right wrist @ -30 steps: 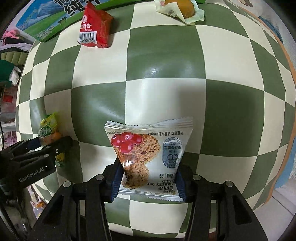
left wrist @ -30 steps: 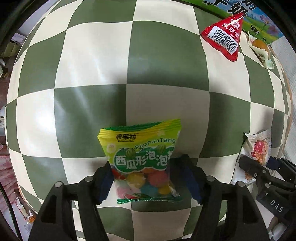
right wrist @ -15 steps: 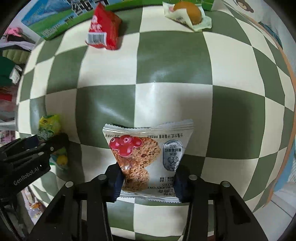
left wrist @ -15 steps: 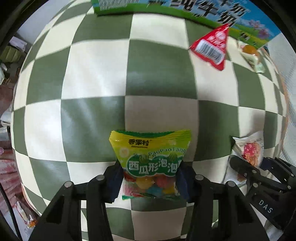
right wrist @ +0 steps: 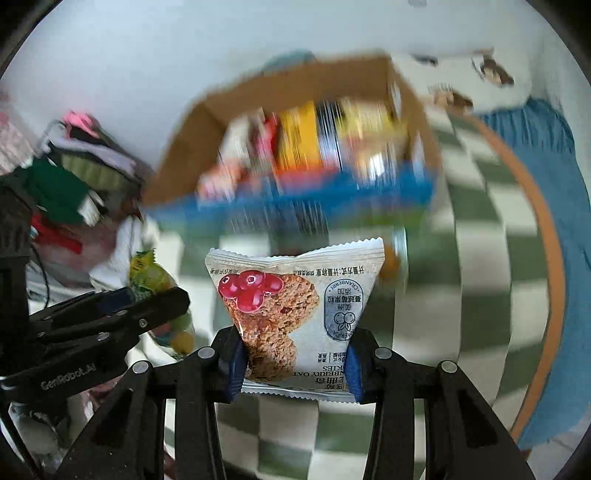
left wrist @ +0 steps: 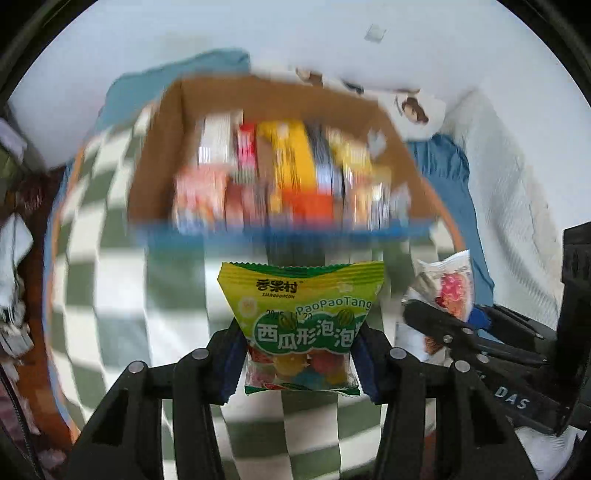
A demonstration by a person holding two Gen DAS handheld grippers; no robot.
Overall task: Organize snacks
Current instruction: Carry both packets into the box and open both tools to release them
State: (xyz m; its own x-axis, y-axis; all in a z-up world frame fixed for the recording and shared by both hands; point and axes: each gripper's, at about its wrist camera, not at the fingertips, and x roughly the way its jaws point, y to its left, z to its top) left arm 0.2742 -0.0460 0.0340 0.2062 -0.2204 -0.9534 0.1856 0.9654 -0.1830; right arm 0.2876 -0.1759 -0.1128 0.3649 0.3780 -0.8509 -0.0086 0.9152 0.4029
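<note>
My left gripper (left wrist: pixel 300 360) is shut on a green and yellow candy packet (left wrist: pixel 301 310) and holds it up in the air. My right gripper (right wrist: pixel 293 363) is shut on a white cranberry oat cookie packet (right wrist: pixel 295 310), also lifted. A cardboard box (left wrist: pixel 170 122) full of several colourful snack packs lies ahead, blurred, in both views; it shows in the right wrist view (right wrist: pixel 229 99) too. The right gripper with its cookie packet (left wrist: pixel 452 288) shows at the right of the left wrist view. The left gripper with the candy packet (right wrist: pixel 155 277) shows at the left of the right wrist view.
The green and white checked cloth (left wrist: pixel 103 266) covers the table below. A white wall (left wrist: pixel 295 33) stands behind the box. A pile of clothes (right wrist: pixel 74 170) lies at the left. Blue fabric (right wrist: pixel 554 147) lies at the right.
Both grippers have lifted and tilted up with their packets. The view has swung from the tabletop to the snack box and the wall. The frames are blurred by motion.
</note>
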